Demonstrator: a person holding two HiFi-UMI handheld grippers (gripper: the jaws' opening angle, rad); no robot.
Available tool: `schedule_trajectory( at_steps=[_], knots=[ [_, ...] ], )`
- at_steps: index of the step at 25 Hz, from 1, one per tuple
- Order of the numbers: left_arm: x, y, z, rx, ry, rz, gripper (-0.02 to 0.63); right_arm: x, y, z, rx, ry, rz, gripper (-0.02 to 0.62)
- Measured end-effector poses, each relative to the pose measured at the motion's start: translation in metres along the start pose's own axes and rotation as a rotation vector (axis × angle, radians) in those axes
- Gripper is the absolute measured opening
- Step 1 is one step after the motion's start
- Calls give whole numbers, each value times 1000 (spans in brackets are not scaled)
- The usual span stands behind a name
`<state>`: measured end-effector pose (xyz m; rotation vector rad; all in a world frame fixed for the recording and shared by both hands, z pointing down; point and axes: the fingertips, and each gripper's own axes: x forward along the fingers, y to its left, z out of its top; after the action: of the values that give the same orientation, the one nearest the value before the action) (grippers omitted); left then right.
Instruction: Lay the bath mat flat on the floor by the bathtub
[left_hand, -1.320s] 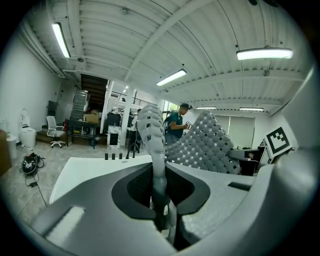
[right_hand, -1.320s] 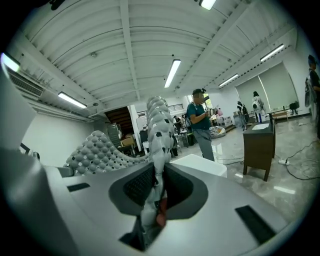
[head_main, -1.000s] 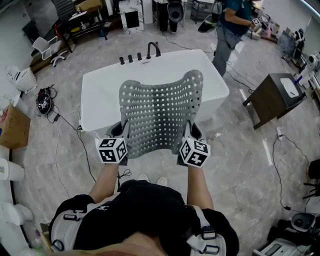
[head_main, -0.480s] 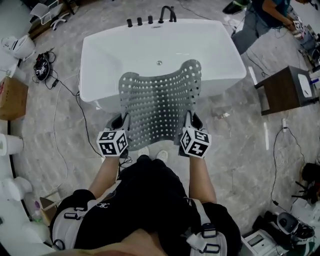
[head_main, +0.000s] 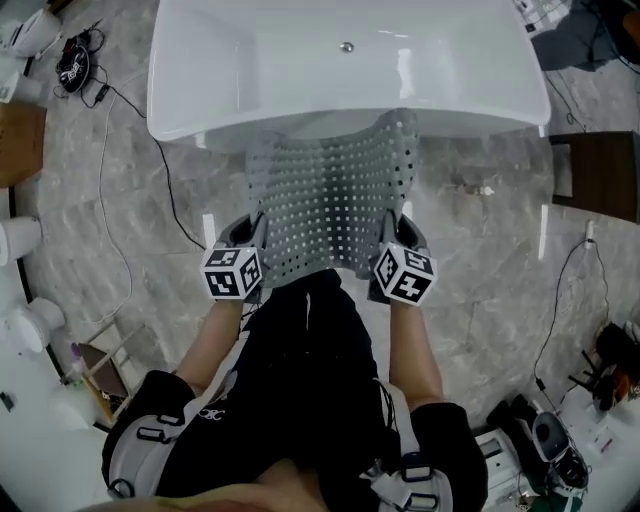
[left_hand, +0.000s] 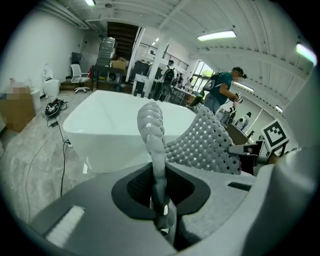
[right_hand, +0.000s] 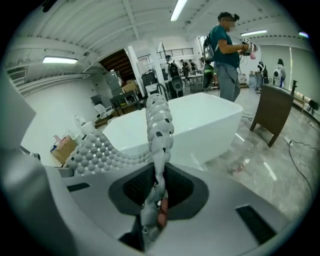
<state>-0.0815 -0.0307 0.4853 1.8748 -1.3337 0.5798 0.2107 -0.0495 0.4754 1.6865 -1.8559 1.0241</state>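
Observation:
A grey perforated bath mat (head_main: 332, 203) hangs stretched between my two grippers, above the floor in front of the white bathtub (head_main: 250, 70). Its far edge overlaps the tub's near rim in the head view. My left gripper (head_main: 256, 242) is shut on the mat's near left corner, and my right gripper (head_main: 388, 240) is shut on the near right corner. In the left gripper view the mat's edge (left_hand: 152, 135) rises from between the jaws (left_hand: 161, 200). In the right gripper view the mat (right_hand: 159, 132) stands up the same way from the jaws (right_hand: 156, 197).
A dark wooden side table (head_main: 600, 175) stands at the right. A black cable (head_main: 110, 200) runs over the marble floor at the left, near a cardboard box (head_main: 18, 140). A person (right_hand: 225, 55) stands behind the tub. My own legs are right below the mat.
Both grippers with the mat have come down and nearer to the tub's front side. My head has tipped further down, so the tub now lies at the frame's top.

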Motion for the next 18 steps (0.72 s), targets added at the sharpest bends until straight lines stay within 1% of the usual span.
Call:
schedule_trajectory(
  at_steps=[4,8,11,14,18],
  knots=[
    [45,31,-52,-5,76,12,46,55,-17,-55,25,87,-25,58],
    [90,76,-114,-13,157,43,48,114,-35,-120,81,175,-37,60],
    [135,117,-158,-83,185,61,48,172,-53,-167,119,225,-49,63],
    [192,163,-199,-163,201,90,49,244,-68,-211,155,264,-39,64],
    [271,214,-256,-208,240,139,51,337,-92,-269,157,318,-47,69]
  ],
)
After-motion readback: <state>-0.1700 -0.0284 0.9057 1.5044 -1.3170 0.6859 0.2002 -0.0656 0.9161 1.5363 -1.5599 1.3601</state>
